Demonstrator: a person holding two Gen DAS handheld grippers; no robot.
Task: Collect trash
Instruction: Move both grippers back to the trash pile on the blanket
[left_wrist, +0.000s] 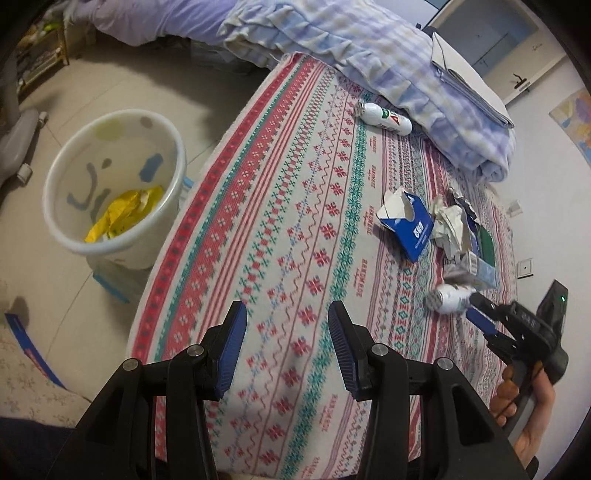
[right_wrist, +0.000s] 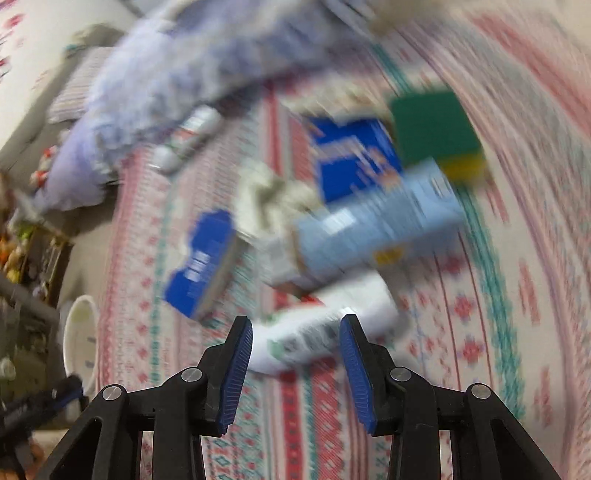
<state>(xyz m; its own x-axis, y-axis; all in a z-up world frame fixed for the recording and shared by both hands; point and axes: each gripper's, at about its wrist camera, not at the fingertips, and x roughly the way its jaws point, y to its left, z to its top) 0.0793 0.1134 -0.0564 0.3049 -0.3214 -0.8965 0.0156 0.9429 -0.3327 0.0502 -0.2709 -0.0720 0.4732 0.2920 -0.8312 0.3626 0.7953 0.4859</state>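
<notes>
So my left gripper (left_wrist: 287, 317) is just hanging over the patterned bedspread (left_wrist: 280, 206) with its jaws apart and nothing between them, only cloth underneath. Off to its left on the floor is the white bin (left_wrist: 74, 229), and there's already a crumpled yellow wrapper (left_wrist: 125, 212) sitting in the bottom of it. Most of the trash is in a heap on the far right side of the bed: a torn blue carton (left_wrist: 408, 225), some scrunched-up paper (left_wrist: 448, 221), a light blue box (right_wrist: 373, 229) and a green and yellow sponge-looking thing (right_wrist: 436, 129) behind it. Another white bottle (left_wrist: 386, 118) lies by itself further up, right beside the folded lilac blanket (left_wrist: 436, 99). My right gripper (right_wrist: 296, 325) is over at the near edge of that heap, jaws parted, with a small white bottle (right_wrist: 314, 332) lying on its side just past the tips and roughly in line with the gap. The right wrist view is really smeared, so I honestly can't tell if the pads (right_wrist: 236, 373) are touching it, though from the left camera the tips look right up against the bottle and not squeezing it.
</notes>
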